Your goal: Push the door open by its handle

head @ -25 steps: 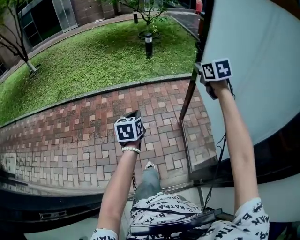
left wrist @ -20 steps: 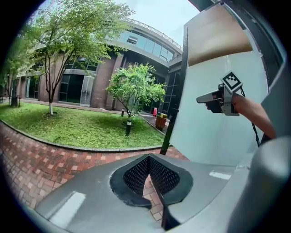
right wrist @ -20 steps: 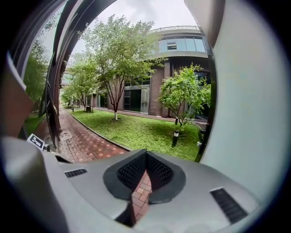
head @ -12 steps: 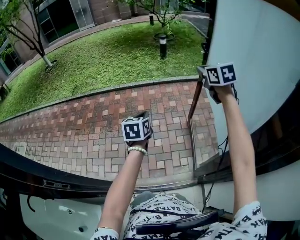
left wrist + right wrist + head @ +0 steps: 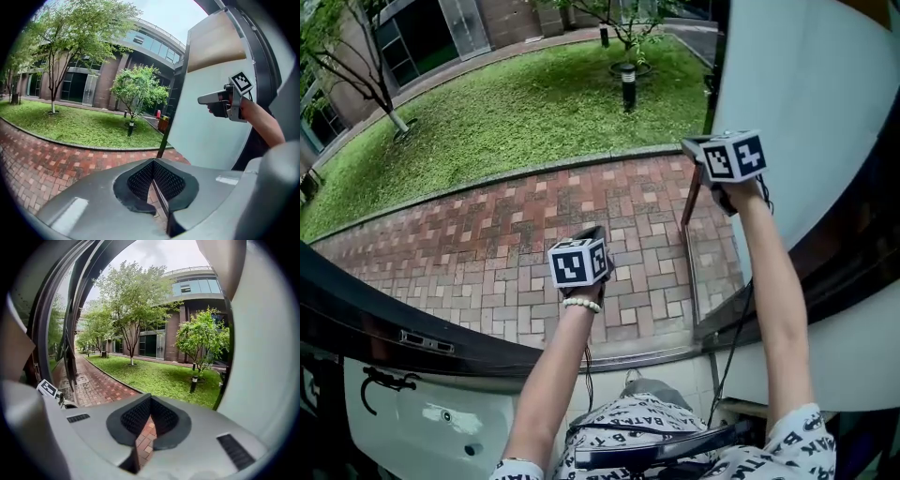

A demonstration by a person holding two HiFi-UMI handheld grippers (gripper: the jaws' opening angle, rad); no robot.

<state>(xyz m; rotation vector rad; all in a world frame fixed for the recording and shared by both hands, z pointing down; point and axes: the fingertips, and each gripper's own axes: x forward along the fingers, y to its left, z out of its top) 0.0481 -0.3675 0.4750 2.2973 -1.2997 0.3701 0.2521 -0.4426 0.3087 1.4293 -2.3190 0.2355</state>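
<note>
Door [image 5: 806,94] stands swung well outward at my right, its handle not made out; right tongs [image 5: 690,147], pinched closed on nothing, held up beside its leading edge, I judge to fend it off. Left tongs [image 5: 153,185] likewise closed, empty, spare over the brick path [image 5: 534,234].

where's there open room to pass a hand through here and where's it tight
Open: the brick paving, bordered by the lawn beyond, the dark frame at lower left and the white door on the right. Tight: the right side, where the right gripper sits close beside that door's edge.
</note>
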